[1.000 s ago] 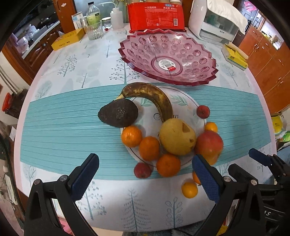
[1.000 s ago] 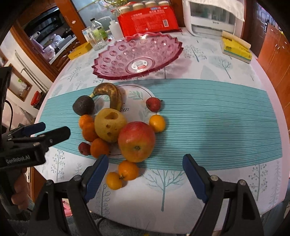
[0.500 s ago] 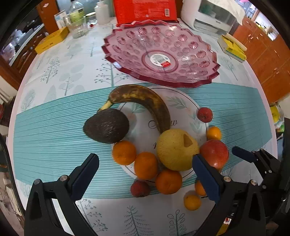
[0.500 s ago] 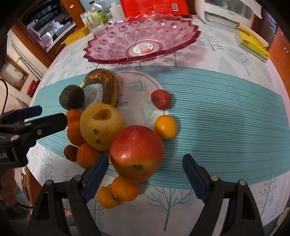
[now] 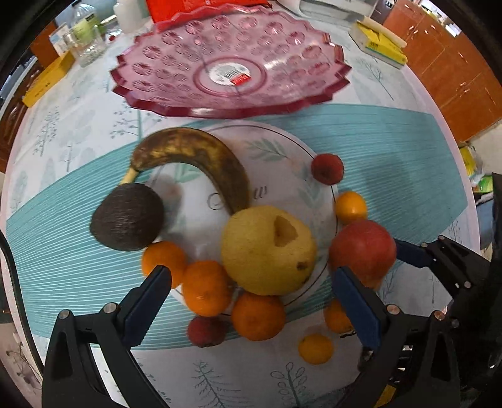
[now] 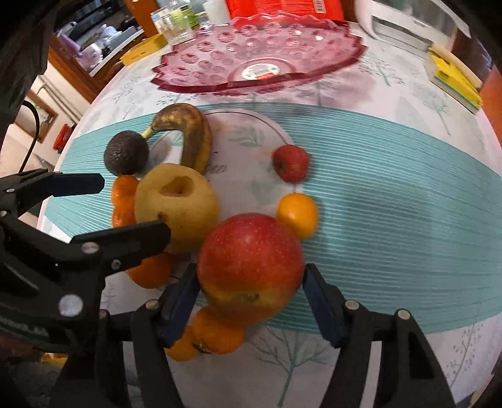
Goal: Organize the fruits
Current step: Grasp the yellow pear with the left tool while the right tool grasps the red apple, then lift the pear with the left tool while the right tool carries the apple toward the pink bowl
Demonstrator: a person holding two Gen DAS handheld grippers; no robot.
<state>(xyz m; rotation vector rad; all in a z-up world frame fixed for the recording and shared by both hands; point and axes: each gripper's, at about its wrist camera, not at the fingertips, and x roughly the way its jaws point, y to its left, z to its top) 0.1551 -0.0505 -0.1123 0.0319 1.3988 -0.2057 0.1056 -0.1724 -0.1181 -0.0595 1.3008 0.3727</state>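
A pile of fruit lies on a round table: a browned banana (image 5: 200,157), a dark avocado (image 5: 127,216), a yellow pear (image 5: 266,248), several oranges (image 5: 205,287), small red fruits (image 5: 326,168) and a red apple (image 6: 251,266). An empty pink glass bowl (image 5: 232,62) stands behind them. My right gripper (image 6: 251,277) points down over the apple, its jaws closing, and both blue pads meet the apple's sides. My left gripper (image 5: 251,276) hangs open above the pear and oranges, holding nothing.
A yellow box (image 5: 47,81), jars and a bottle (image 5: 84,40) stand at the back left. A red pack (image 6: 282,9) and a white appliance (image 6: 408,22) sit behind the bowl. A yellow-and-white packet (image 6: 455,75) lies at the right. The table edge runs close below both grippers.
Both grippers came down closer to the fruit. The right jaws narrowed from wide open onto the red apple. The left gripper moved in over the pear, still open.
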